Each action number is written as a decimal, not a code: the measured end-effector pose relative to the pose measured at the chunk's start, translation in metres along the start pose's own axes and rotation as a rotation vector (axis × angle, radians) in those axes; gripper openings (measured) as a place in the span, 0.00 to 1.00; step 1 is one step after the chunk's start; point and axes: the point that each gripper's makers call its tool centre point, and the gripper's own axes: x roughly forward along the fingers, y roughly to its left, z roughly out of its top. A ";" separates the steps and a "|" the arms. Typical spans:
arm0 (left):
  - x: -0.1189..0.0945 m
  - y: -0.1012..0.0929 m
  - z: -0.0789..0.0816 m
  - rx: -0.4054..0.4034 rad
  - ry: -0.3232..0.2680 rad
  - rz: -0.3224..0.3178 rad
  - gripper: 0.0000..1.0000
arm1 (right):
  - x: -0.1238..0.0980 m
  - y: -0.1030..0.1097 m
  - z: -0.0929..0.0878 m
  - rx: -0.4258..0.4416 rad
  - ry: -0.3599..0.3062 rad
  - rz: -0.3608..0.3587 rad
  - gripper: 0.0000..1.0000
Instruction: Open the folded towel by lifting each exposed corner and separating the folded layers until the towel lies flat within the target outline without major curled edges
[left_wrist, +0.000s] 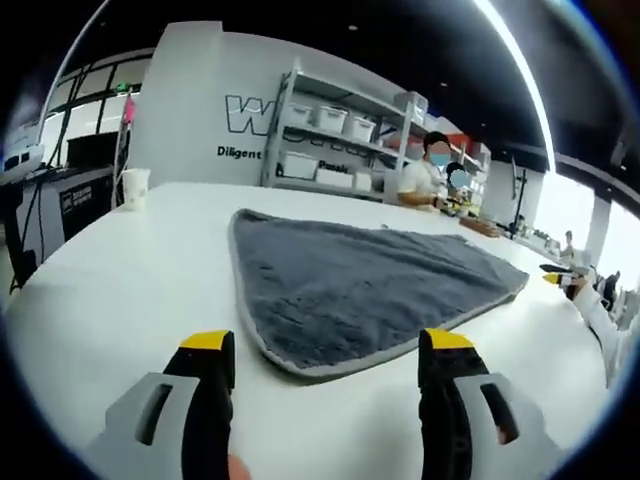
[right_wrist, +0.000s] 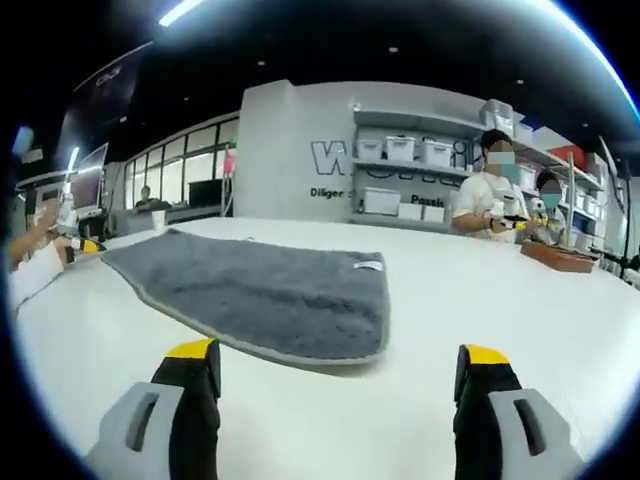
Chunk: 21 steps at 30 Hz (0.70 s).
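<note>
Both grippers — left gripper (left_wrist: 326, 352), right gripper (right_wrist: 337, 362) — have jaws apart, holding nothing; better to approach low and pinch the grey towel (left_wrist: 360, 280) at its nearest corner — top layer only.

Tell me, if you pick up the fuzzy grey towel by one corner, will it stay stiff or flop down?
The fuzzy grey towel will probably flop: it lies limp and flat on the white table. Its plush pile suggests it is soft and easily pinched, probably not slippery.
</note>
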 end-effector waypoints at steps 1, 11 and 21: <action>0.001 0.000 -0.001 -0.002 0.003 0.002 0.68 | 0.000 0.000 0.000 0.000 0.001 -0.002 0.98; 0.010 0.008 -0.006 0.021 0.017 0.022 0.39 | 0.000 -0.002 0.000 -0.007 0.001 -0.017 0.96; 0.012 0.013 -0.009 0.051 0.031 0.027 0.15 | 0.003 0.001 -0.004 -0.020 0.019 -0.004 0.94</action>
